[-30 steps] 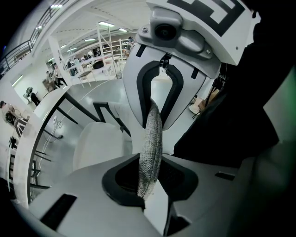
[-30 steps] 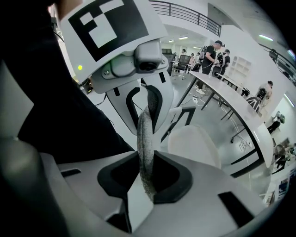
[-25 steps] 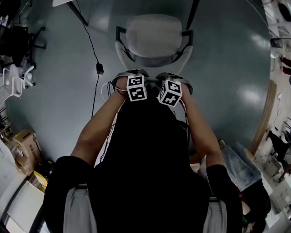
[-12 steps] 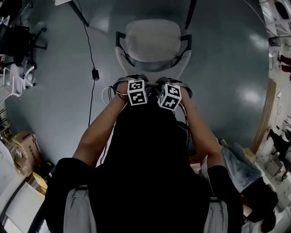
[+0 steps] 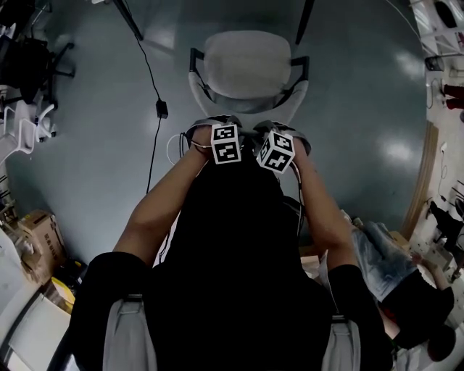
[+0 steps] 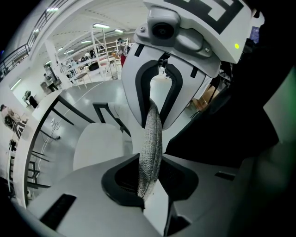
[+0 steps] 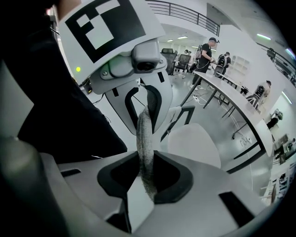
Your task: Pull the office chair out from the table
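The office chair, with a pale seat [image 5: 246, 64] and dark armrests, stands on the grey floor just ahead of me in the head view. Its backrest is a grey mesh panel that I see edge-on between the jaws in each gripper view [image 6: 151, 139] [image 7: 144, 139]. My left gripper [image 5: 217, 124] [image 6: 149, 173] is shut on the top edge of that mesh. Close beside it, my right gripper [image 5: 279, 129] [image 7: 145, 173] is shut on the same edge. Each gripper view shows the other gripper gripping further along the backrest.
Two dark table legs [image 5: 130, 18] [image 5: 304, 18] slant in at the far side of the chair. A black cable with an adapter [image 5: 161, 109] lies on the floor to the left. Another chair [image 5: 29, 65] and boxes [image 5: 32, 232] stand at the left; people [image 7: 206, 55] stand by a long table [image 7: 236, 109].
Both grippers keep their hold on the backrest and have moved back with me, and the chair has rolled along. The white table corner at the top left has slid out of view.
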A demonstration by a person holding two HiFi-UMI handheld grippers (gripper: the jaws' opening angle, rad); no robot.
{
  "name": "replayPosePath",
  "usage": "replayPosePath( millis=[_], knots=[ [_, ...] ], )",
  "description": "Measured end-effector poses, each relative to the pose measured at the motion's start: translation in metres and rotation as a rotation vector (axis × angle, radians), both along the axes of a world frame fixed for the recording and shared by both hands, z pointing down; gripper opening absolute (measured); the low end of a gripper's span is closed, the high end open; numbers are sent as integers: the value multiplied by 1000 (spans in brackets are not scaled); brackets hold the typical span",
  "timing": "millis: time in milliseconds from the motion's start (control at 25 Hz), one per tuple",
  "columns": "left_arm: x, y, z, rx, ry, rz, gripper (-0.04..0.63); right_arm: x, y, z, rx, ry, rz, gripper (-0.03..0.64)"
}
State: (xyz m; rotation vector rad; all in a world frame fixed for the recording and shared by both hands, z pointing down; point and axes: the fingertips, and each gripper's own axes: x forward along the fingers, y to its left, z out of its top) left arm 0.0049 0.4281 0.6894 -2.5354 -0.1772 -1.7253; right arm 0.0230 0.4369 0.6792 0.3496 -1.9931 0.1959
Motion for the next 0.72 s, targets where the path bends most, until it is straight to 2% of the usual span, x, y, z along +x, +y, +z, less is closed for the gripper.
replayPosePath(
  millis=[320,400,480,600,720],
  knots=[
    [0,-1,-1,14,35,34,116,-1,-3,-2,15,4,25,107],
    [-1,-1,-11,21,56,46,137,-2,-3,-12,31,-22,38,114],
    [2,-1,-25,23,90,62,150,-5,-6,-31,53,-94,74,114],
    [10,1,-57,-52,226,32,149,-15,-20,-79,74,-312,199,111],
    [14,-12,-108,-130,449,-84,135,-27,-37,-135,130,-483,263,80]
  ],
)
